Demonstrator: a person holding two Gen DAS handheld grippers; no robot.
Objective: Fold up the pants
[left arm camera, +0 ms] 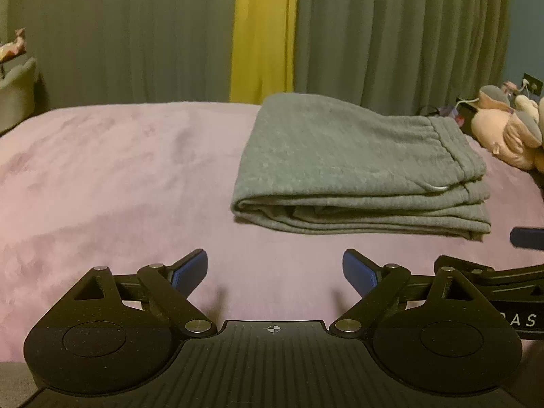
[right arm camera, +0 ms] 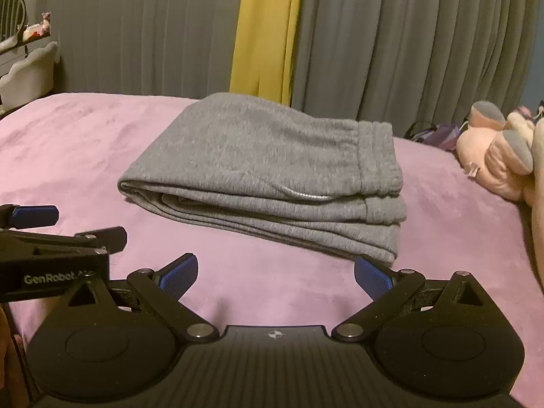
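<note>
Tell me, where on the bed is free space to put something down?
Free: the pink blanket left of the folded pants, and the strip between the pants and both open grippers, left and right. Crowded: the right edge, where the plush toy lies.

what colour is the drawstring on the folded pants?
White or pale grey drawstring, against the heather-grey pants. Clearest in the left wrist view.

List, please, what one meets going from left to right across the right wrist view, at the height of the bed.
Left gripper at the left edge → folded grey pants on the pink blanket → pink plush toy at the right edge.
</note>
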